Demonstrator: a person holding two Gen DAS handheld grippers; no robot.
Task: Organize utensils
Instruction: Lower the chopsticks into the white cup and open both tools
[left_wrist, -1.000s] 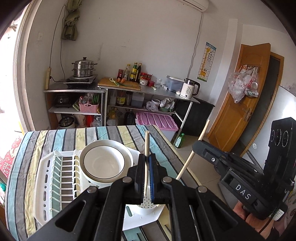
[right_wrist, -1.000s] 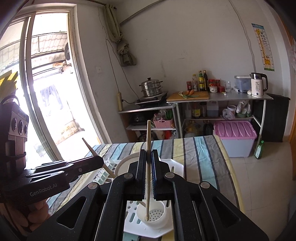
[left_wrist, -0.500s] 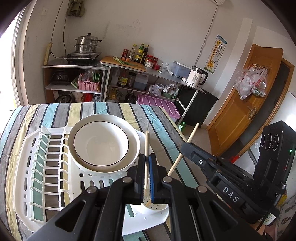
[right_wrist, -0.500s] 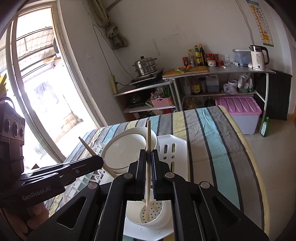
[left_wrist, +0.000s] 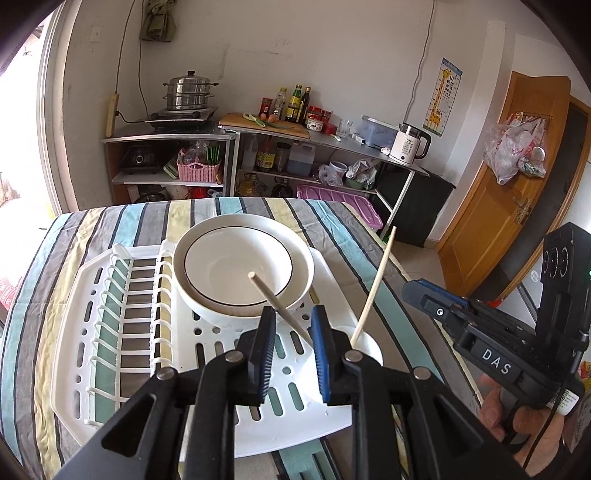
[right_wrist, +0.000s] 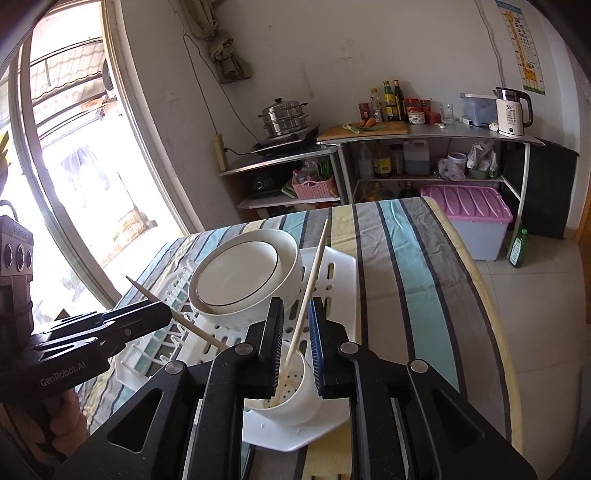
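Two chopsticks, one (left_wrist: 277, 306) and the other (right_wrist: 306, 291), lean loose in the white cup (right_wrist: 295, 398) at the drying rack's (left_wrist: 122, 354) corner. The left gripper (left_wrist: 291, 350) and right gripper (right_wrist: 295, 347) are opening, pads off the sticks. Best to lift both straight up without bumping them.

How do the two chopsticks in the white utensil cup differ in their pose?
The left gripper's chopstick leans far over toward the bowl; the right gripper's chopstick stands much steeper. The first crosses the rack; the second rises from the cup. Both are plain wood, loose between opening fingers.
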